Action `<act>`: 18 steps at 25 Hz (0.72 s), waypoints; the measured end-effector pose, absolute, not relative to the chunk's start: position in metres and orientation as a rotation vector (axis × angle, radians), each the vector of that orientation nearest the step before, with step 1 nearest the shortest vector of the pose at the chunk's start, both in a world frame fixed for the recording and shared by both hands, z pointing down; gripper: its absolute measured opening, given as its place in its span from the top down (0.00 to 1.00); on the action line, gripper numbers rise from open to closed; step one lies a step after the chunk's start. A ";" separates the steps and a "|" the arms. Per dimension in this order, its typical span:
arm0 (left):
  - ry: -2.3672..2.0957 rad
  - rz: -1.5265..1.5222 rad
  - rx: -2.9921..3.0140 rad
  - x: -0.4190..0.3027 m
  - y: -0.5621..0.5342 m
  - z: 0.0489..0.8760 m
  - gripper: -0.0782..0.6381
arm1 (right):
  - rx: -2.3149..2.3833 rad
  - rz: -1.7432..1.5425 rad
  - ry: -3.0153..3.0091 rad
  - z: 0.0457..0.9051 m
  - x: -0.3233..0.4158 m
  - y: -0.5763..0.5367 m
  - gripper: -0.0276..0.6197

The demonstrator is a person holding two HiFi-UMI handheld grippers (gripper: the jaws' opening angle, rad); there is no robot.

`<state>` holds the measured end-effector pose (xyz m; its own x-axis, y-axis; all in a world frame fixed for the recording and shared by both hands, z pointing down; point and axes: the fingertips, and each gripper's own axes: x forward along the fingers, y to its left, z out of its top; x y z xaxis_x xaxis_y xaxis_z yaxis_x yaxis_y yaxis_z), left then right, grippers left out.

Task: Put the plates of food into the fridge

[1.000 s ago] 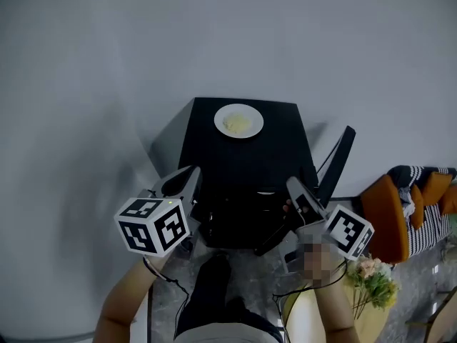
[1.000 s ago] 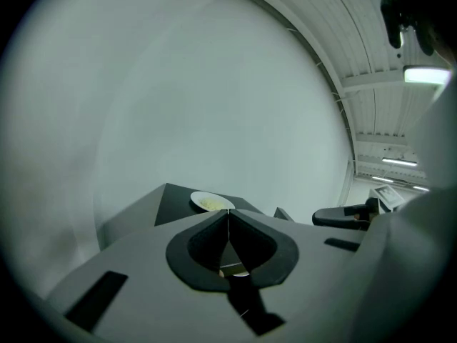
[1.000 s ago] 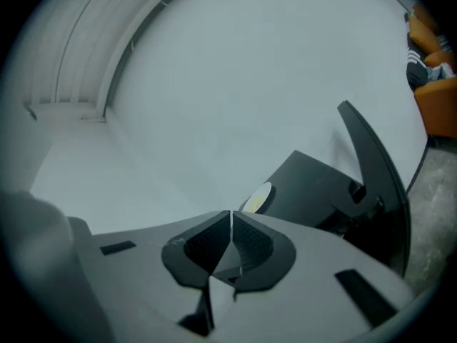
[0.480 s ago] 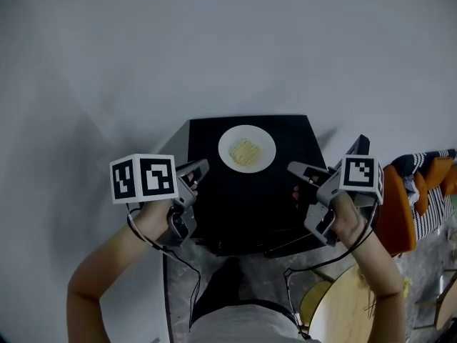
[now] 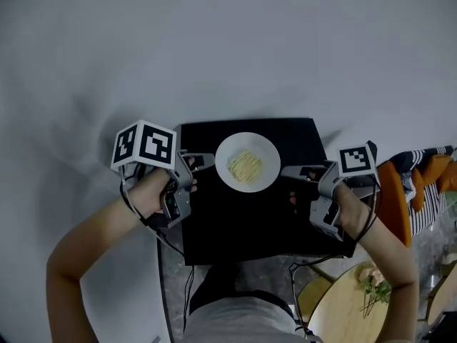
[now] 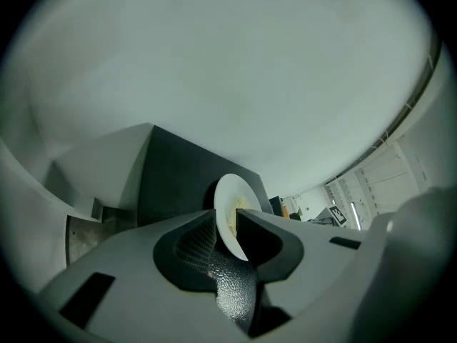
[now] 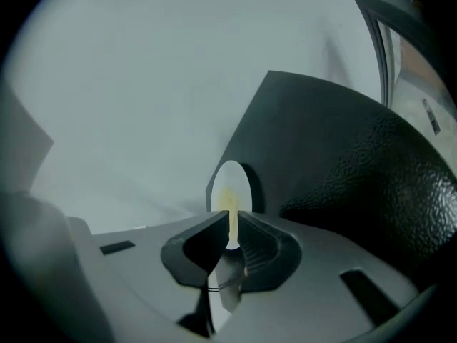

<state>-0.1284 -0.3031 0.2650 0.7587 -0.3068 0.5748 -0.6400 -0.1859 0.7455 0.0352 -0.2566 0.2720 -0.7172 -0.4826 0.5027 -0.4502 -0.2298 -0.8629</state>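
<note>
**Condition.** The plate [image 5: 247,162], carrying a small heap of yellow food [image 5: 245,166], stood on the black top [image 5: 243,220] of a box-shaped unit, probably the fridge. It sat near the far edge, about midway between the left and right edges.

The left gripper [image 5: 202,161] lay just beside the plate's left rim and the right gripper [image 5: 291,171] just beside its right rim. Both were level with the plate.

**Jaws.** In the left gripper view the jaws stood a little apart, with the rim lined up at the mouth of the gap and nothing clamped. In the right gripper view the jaws were parted by a narrow slot, and the plate showed through it farther off.

**Procedure (judged).** The step in hand was a two-sided pickup.
1. Each gripper should have been advanced until the rim sat well inside its gap.
2. Both should have closed together, one jaw over the rim and one under.
3. The lift should have been even on both sides.

**Caution.** Uneven closing would likely tilt the plate and slide the food.
</note>
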 end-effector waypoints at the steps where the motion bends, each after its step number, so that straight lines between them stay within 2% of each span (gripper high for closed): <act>1: -0.731 0.350 1.763 -0.129 -0.304 0.269 0.79 | -1.160 -2.162 1.916 0.275 0.035 -0.256 0.92; 6: -0.701 0.354 1.708 -0.129 -0.307 0.280 0.79 | -1.149 -2.200 1.906 0.285 0.040 -0.259 0.84; 18: -0.608 0.389 1.687 -0.120 -0.297 0.277 0.79 | -1.096 -2.279 1.932 0.282 0.028 -0.252 0.82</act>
<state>-0.1202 -0.2968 0.2765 0.8048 -0.1796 0.5657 -0.5889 -0.1224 0.7989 0.0283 -0.2521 0.2823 -0.7621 -0.3884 0.5180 -0.4474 -0.2625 -0.8550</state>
